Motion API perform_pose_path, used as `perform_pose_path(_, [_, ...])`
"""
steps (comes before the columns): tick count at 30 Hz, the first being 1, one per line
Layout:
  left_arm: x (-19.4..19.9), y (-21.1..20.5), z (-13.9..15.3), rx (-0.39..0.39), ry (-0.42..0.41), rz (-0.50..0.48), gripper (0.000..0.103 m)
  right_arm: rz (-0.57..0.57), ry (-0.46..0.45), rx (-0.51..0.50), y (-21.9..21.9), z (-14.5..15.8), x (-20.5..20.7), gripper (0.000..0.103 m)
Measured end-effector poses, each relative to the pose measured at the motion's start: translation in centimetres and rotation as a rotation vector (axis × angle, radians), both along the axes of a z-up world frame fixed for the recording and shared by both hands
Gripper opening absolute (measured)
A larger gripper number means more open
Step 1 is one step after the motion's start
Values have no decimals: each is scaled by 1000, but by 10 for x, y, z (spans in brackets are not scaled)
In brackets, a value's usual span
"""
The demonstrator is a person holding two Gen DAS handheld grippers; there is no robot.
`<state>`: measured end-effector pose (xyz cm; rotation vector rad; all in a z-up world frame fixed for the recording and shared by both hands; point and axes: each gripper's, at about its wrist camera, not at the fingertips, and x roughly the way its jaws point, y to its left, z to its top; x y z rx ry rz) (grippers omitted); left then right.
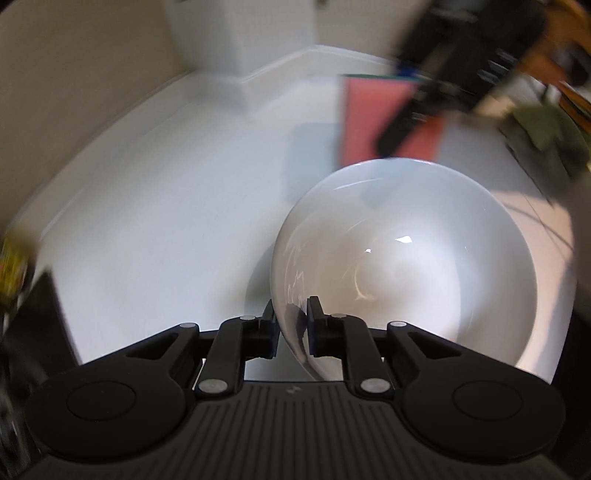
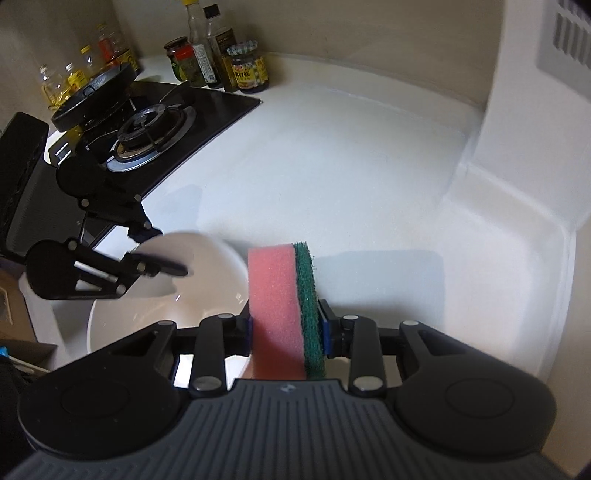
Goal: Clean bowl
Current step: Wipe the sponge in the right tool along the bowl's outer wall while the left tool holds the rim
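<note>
From the left wrist camera, the left gripper (image 1: 291, 325) is clamped on the near rim of a white bowl (image 1: 406, 266), one finger outside the wall and one inside. The bowl is tipped so its open mouth faces up and toward the camera; its outline reads as an oval stretched from the gripper away toward the upper right. It sits low over a white countertop (image 1: 166, 221), and whether its base touches the surface cannot be told. Beyond the far rim stands a pink sponge (image 1: 373, 118) with a thin green edge along its top, held by the blurred black right gripper (image 1: 410, 122). The counter ends at a raised white lip against a beige wall (image 1: 74, 66), with a white column (image 1: 240, 33) in the corner.

From the right wrist camera, the right gripper (image 2: 286, 328) is closed on the sponge (image 2: 275, 306), which stands on edge with its long axis running straight away along the fingers, pink foam on the left and the green scouring layer (image 2: 308, 302) on the right. The bowl (image 2: 207, 288) lies just to the left and below, its rim pinched by the left gripper (image 2: 155, 251). Behind that are a black gas stove (image 2: 155, 122), a dark pan (image 2: 94, 92) on the far burner, and jars and bottles (image 2: 218, 59) along the wall. A white column (image 2: 535, 110) with a vent rises at the right.
</note>
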<state>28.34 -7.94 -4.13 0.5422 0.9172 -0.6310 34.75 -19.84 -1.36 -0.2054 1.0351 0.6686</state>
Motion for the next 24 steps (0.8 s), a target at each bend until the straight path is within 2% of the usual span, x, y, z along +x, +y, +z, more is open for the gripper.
perform_pose_path(3, [10, 2, 1, -21, 19, 18, 18, 60, -23, -57, 18, 1, 8, 28])
perform_pose_path(4, [12, 2, 2, -24, 24, 55, 19, 72, -28, -72, 23, 2, 10, 28])
perform_pose_path(9, [0, 6, 8, -39, 48, 305, 22, 63, -32, -70, 25, 2, 4, 28])
perform_pose_path(13, [-18, 17, 7, -113, 111, 522, 22, 0, -34, -31, 16, -1, -5, 27])
perform_pose_path(14, [-20, 18, 7, -124, 114, 543, 22, -15, -35, -20, 13, -2, -8, 27])
perform_pose_path(18, [-15, 19, 1, -152, 100, 556, 13, -51, -18, 16, 5, -5, -18, 27])
perform_pose_path(24, [-5, 11, -1, -94, 64, 398, 15, -37, 10, 3, 0, -3, -29, 27])
